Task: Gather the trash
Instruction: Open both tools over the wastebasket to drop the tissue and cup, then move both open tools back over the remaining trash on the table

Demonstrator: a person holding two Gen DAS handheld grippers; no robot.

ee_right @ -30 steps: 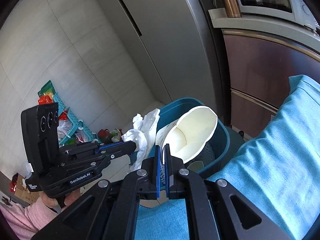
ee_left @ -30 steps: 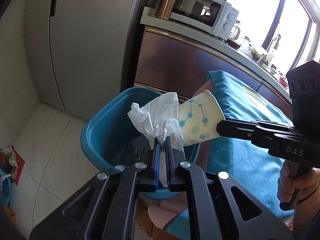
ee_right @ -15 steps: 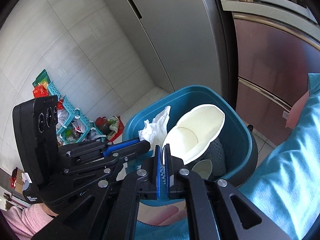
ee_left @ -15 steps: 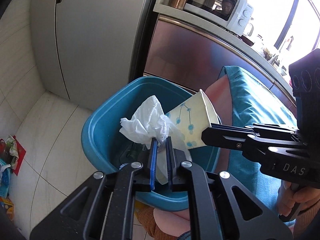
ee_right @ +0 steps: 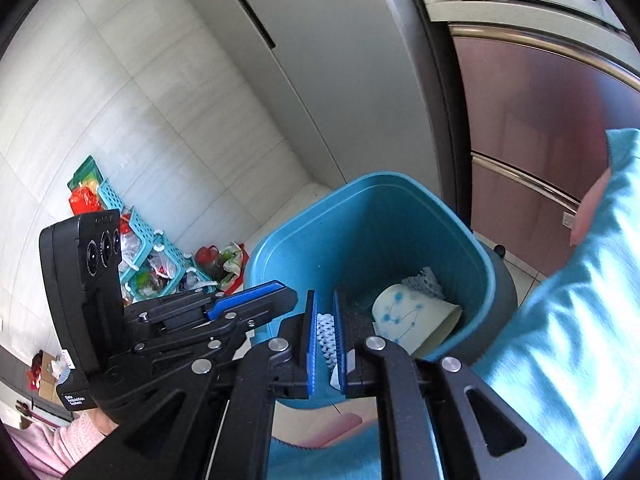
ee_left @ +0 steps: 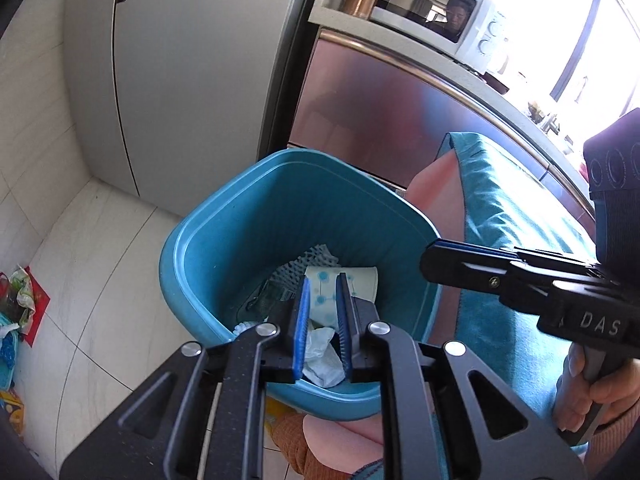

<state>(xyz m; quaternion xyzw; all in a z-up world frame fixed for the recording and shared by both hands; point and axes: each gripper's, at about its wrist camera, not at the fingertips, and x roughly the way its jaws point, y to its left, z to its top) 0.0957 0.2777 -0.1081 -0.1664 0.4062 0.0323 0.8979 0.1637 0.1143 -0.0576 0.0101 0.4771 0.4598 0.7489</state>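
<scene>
Cup [ee_left: 340, 280] and tissue [ee_left: 322, 354] dropped into bin [ee_left: 192, 264], cup sideways, mouth rightward, both tools opening, empty.

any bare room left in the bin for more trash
Yes: the bin is bare along its far and left walls. The bottom is crowded: cup, tissue, mesh. The left gripper and right gripper, jaws opening and empty, take up the near rim.
</scene>
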